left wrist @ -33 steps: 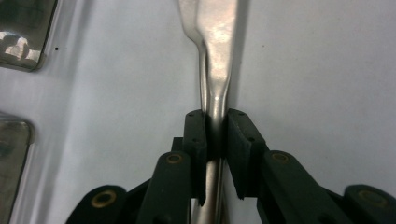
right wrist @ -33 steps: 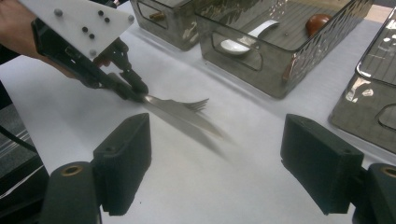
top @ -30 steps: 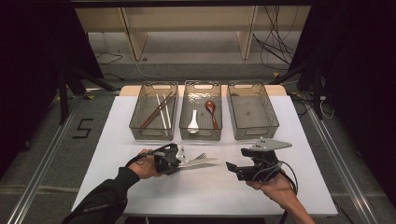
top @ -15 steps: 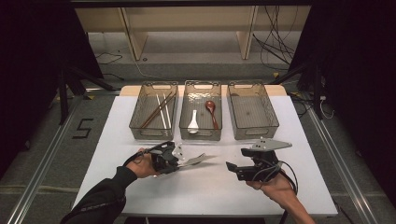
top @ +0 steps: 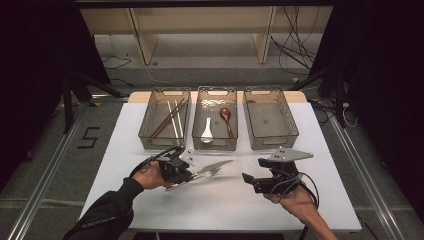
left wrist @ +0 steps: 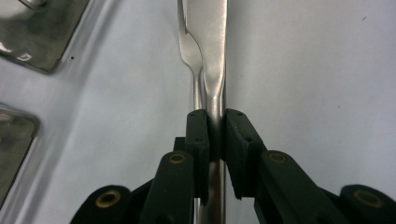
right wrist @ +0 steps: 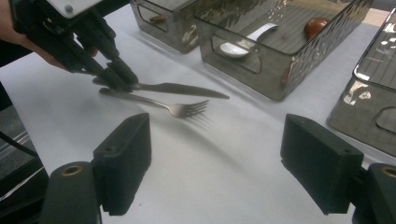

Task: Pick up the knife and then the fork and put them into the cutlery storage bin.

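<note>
Change: left gripper point(top: 192, 175) has lifted slightly, and the knife point(top: 212, 166) rides up with it.
Left gripper: clamped on the knife handle.
Fork point(right wrist: 163, 106): lying on the tabletop point(top: 225, 205), just beneath the knife.
Right gripper point(top: 248, 179): jaws apart, holding nothing.
Meaning: knife likely heads to a bin point(top: 270, 117).

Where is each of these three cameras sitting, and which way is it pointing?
High view: above the table's near side, looking forward and down; both forearms, left gripper, right gripper.
Left gripper view: rides that gripper, looking along jaws shut on the knife.
Right gripper view: rides the open right gripper, facing the left one.
Shared: knife, fork.
</note>
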`<control>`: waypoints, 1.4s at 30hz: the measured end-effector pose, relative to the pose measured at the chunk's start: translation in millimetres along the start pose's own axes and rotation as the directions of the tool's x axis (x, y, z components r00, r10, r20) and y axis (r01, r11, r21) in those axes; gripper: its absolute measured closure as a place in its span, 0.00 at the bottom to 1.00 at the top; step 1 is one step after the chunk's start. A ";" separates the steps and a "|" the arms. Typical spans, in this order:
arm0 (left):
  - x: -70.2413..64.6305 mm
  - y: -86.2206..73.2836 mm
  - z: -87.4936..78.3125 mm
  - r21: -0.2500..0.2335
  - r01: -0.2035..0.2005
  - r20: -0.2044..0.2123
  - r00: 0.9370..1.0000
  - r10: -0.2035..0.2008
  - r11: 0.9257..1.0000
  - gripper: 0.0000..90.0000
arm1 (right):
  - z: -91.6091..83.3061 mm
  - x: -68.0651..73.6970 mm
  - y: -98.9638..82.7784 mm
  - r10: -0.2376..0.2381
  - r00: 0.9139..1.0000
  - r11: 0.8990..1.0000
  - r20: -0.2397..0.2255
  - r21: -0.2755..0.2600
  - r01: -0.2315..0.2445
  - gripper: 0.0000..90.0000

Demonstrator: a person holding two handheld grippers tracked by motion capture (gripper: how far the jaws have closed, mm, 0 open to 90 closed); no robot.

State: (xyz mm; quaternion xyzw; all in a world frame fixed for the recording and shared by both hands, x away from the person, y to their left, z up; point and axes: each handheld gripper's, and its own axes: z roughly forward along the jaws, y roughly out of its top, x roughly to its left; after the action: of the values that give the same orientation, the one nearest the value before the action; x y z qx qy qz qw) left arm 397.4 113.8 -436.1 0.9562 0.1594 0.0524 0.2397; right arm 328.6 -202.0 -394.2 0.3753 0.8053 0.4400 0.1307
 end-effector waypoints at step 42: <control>-40.8 38.3 2.2 0.090 -0.022 0.267 0.964 -0.003 0.996 0.88 | 56.2 90.1 -4.0 -0.665 0.741 0.719 -0.095 0.185 0.670 0.50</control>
State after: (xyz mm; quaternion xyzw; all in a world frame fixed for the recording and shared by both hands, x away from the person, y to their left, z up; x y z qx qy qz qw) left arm 370.0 67.5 -420.8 0.9654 0.1234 -0.0832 0.2143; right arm 295.4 -104.2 -419.1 0.0667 0.9288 0.2813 0.2317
